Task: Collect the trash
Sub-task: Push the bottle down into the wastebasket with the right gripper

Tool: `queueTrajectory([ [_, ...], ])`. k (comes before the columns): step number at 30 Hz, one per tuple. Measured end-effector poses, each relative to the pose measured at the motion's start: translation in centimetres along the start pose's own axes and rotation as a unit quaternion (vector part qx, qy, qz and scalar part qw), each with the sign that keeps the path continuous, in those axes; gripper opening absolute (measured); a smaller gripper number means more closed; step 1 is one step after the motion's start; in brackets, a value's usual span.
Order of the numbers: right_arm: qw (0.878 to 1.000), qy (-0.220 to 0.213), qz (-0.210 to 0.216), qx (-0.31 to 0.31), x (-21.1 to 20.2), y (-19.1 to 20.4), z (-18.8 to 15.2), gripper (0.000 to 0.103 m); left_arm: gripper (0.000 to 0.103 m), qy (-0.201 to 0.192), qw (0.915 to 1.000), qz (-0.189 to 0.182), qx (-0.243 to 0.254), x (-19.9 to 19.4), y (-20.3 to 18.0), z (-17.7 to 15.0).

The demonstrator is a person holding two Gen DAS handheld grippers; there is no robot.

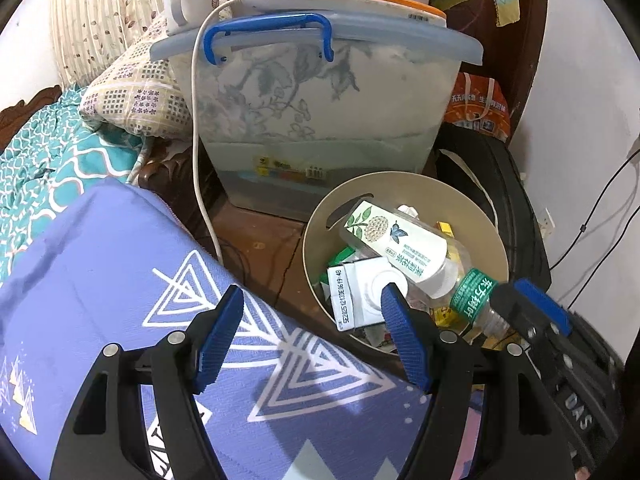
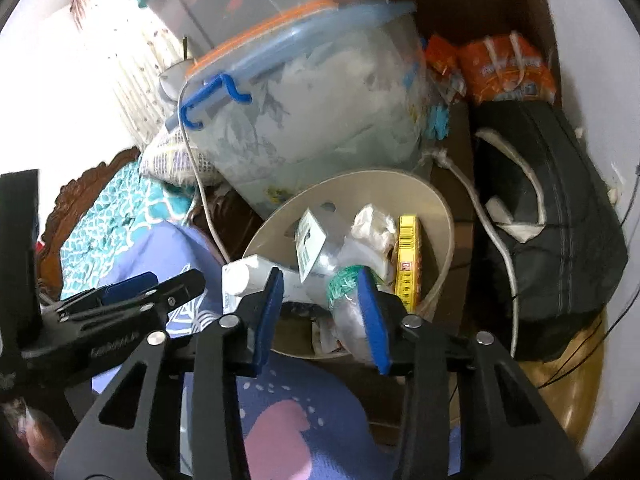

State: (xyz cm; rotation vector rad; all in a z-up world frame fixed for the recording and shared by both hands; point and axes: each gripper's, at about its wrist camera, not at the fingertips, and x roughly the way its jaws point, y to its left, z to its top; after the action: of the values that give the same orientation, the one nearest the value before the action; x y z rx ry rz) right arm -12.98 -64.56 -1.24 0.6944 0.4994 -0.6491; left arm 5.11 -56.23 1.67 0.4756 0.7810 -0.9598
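A beige bin (image 1: 420, 188) stands on a dark wooden top and holds a white-labelled bottle (image 1: 400, 244), a white carton (image 1: 360, 292), crumpled tissue (image 2: 372, 224) and a yellow box (image 2: 408, 256). A clear bottle with a green label (image 2: 346, 284) lies at the bin's near edge, between my right gripper's (image 2: 320, 276) fingers. It rests against the right-hand pad, and a gap shows on the other side. In the left wrist view this bottle (image 1: 474, 292) reaches the right gripper (image 1: 516, 300) at the bin's right. My left gripper (image 1: 313, 288) stands open and empty over the bin's near-left rim and shows in the right wrist view (image 2: 168, 286).
A translucent storage box (image 1: 320, 100) with a blue handle stands right behind the bin, a white cable (image 1: 196, 140) hanging in front of it. A black bag (image 2: 560, 220) and orange packs (image 2: 508, 68) lie to the right. A purple patterned cover (image 1: 100, 280) fills the near left.
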Motion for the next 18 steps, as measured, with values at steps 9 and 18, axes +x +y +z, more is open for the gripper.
queueTrajectory([
  [9, 0.999, 0.010, 0.032, 0.036, 0.3, 0.0, 0.2, 0.037, 0.068, -0.008, 0.9999, 0.010, 0.009, -0.5, 0.0, -0.2],
  [18, 0.999, -0.031, 0.011, 0.015, -2.6, 0.3, 0.5, 0.055, 0.068, -0.011, 0.9999, 0.008, 0.003, -1.0, 0.1, -0.4],
])
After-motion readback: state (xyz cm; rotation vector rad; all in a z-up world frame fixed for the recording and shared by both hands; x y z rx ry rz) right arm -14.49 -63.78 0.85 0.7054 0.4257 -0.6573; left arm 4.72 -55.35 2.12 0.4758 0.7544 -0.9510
